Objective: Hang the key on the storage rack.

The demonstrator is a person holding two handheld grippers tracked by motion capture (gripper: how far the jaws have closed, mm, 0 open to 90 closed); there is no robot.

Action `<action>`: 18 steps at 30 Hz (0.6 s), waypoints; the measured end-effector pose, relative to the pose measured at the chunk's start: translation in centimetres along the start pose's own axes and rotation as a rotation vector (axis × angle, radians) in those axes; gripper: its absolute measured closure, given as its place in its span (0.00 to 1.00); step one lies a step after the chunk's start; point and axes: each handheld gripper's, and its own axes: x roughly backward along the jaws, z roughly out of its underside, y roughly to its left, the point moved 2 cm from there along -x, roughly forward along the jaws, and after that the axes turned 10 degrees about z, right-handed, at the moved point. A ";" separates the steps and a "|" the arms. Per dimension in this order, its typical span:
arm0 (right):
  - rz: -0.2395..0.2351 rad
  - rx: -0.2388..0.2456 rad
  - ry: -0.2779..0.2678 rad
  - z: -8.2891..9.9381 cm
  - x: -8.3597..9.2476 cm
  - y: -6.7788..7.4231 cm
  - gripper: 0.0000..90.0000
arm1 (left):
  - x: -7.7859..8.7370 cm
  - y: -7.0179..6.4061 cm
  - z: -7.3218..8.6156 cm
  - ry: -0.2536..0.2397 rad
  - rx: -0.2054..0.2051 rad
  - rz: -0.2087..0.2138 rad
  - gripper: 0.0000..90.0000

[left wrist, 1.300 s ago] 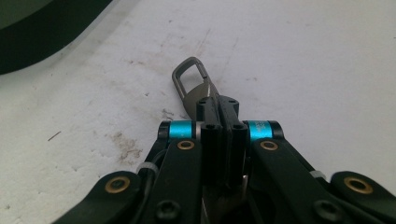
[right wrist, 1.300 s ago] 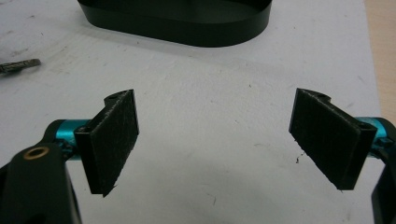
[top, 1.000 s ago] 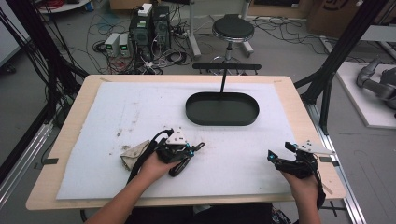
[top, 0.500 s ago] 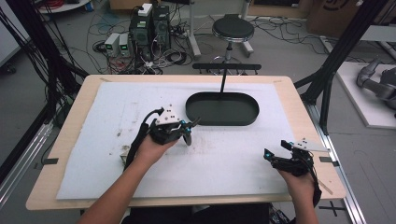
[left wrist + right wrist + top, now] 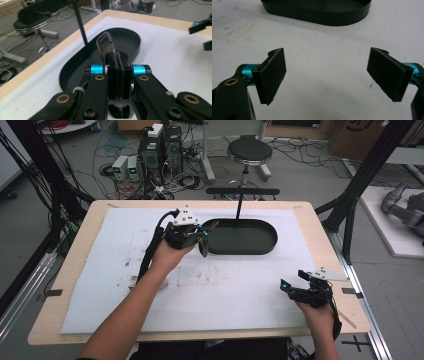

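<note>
— Forearm first: where does the left one reach?
— Out toward the worktop's (image 5: 85,255) far edge, left gripper (image 5: 117,56) clenched on a metal carabiner clip (image 5: 106,45), poised over the black oval tray's (image 5: 265,251) left end.
— And the right gripper (image 5: 327,72)?
— Near the worktop's front right corner, jaws spread wide, holding nothing, tray well beyond.

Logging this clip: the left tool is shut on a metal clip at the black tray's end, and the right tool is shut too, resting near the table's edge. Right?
Not quite. The right tool is open, its pads wide apart in the right gripper view. The rest holds: the left tool is shut on the metal clip at the black tray.
</note>
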 end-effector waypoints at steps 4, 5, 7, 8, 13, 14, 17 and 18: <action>-0.002 -0.002 -0.001 0.0 0.0 0.0 0.18 | -0.2 1.2 -0.8 0.002 0.009 -0.012 0.98; -0.001 -0.003 0.001 0.0 0.0 0.0 0.18 | -0.2 1.5 -0.9 0.004 0.013 -0.011 0.98; 0.000 -0.004 0.000 0.0 -0.1 0.0 0.18 | -0.4 2.0 -1.3 0.008 0.011 -0.017 0.98; 0.000 -0.004 0.000 0.0 -0.1 0.0 0.18 | -0.4 2.2 -1.4 0.010 0.013 -0.018 0.98; 0.001 -0.005 0.002 0.0 0.0 0.0 0.18 | -0.8 3.1 -1.9 0.012 0.016 -0.023 0.98; 0.002 -0.006 0.005 0.1 0.0 -0.1 0.18 | -0.9 3.5 -2.3 0.014 0.016 -0.029 0.98; 0.003 -0.008 0.006 0.1 0.0 -0.1 0.18 | -1.2 3.9 -2.7 0.010 0.013 -0.036 0.98; 0.004 -0.007 0.006 0.1 0.0 -0.1 0.18 | -1.4 4.3 -3.1 0.017 0.016 -0.037 0.98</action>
